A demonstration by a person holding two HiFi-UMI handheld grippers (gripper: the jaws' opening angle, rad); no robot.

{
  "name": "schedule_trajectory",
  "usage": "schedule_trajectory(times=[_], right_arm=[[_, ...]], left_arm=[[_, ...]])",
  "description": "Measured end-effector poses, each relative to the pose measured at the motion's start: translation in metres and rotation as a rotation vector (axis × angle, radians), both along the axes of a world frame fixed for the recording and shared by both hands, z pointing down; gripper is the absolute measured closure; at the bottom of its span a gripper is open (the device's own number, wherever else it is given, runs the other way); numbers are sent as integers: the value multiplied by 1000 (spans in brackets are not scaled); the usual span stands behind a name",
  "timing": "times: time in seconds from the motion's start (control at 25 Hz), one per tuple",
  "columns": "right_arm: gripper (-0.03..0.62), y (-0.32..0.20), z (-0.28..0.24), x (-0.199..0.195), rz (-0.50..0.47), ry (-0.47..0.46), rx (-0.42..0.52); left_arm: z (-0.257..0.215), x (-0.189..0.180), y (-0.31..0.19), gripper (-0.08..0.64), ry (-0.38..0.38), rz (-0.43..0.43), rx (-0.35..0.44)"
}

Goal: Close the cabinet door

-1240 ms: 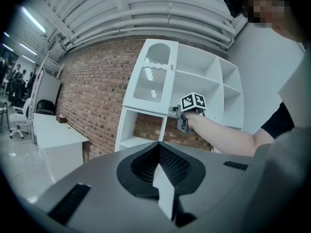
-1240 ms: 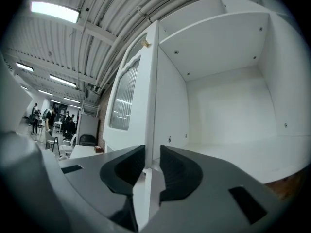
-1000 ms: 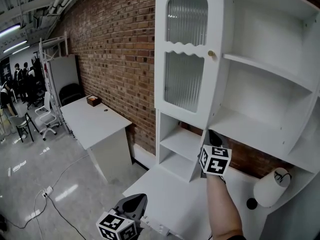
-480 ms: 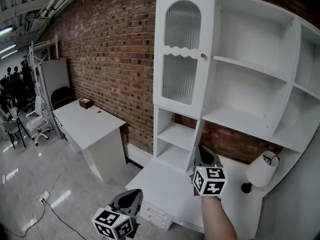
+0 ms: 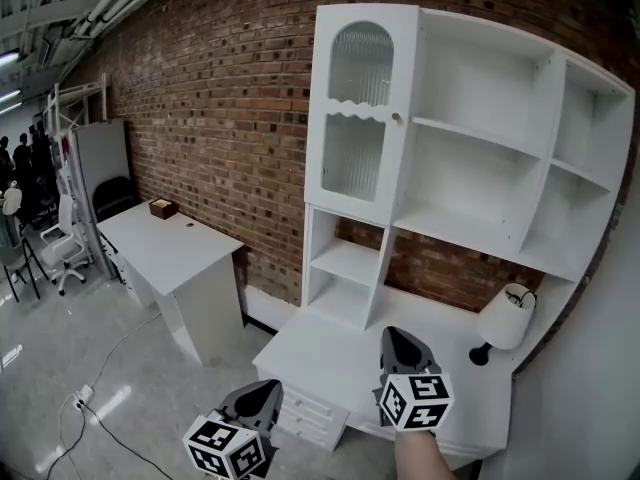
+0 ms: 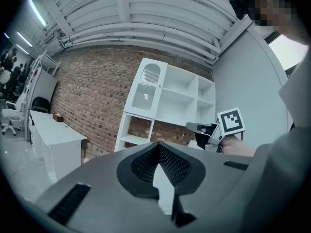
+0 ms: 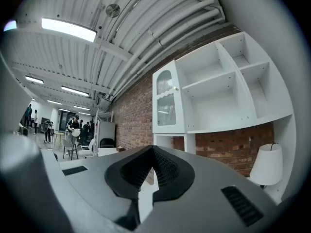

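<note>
Right gripper [image 5: 396,336], left gripper [image 5: 266,392] farther from seemingly flush cabinet door [image 5: 360,118], both closed, empty.

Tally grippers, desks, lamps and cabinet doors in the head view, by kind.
Grippers: 2, left gripper and right gripper
Desks: 2, shelving desk and side desk
Lamps: 1, table lamp
Cabinet doors: 1, glass door
Total: 6

text: none readable | labels, numbers: none (square markers [image 5: 415,400] carry patterns only)
</note>
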State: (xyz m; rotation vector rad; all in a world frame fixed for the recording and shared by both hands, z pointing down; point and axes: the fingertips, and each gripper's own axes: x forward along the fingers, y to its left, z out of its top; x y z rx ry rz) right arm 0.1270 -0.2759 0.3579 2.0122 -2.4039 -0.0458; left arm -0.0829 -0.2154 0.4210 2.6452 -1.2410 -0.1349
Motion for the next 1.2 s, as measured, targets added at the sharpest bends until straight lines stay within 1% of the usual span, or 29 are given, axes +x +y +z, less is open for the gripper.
schedule_trajectory(times=[0.24,0.36,0.56,0.8,0.92,1.08,1.2], right_arm=[[565,62,28,-11,20,-7,-39],[565,85,40,-13,21,-10,-56],[565,114,46,-17,18,-9,-65],[565,129,47,-15,-7,10,-63],[565,131,45,-13,-18,12,-60],[565,130,44,-10,-24,4,-54],[565,131,45,-9,-23,-1,-51]], left_arm=[[12,-11,37,552,0,29,-16],[18,-9,51,552,10,31,-39],[12,2,75,552,-18,69,-62],[16,12,71,552,4,63,-23],[13,22,72,552,-3,76,-12],[10,24,72,552,8,55,-13],[5,26,75,552,-1,56,-19]])
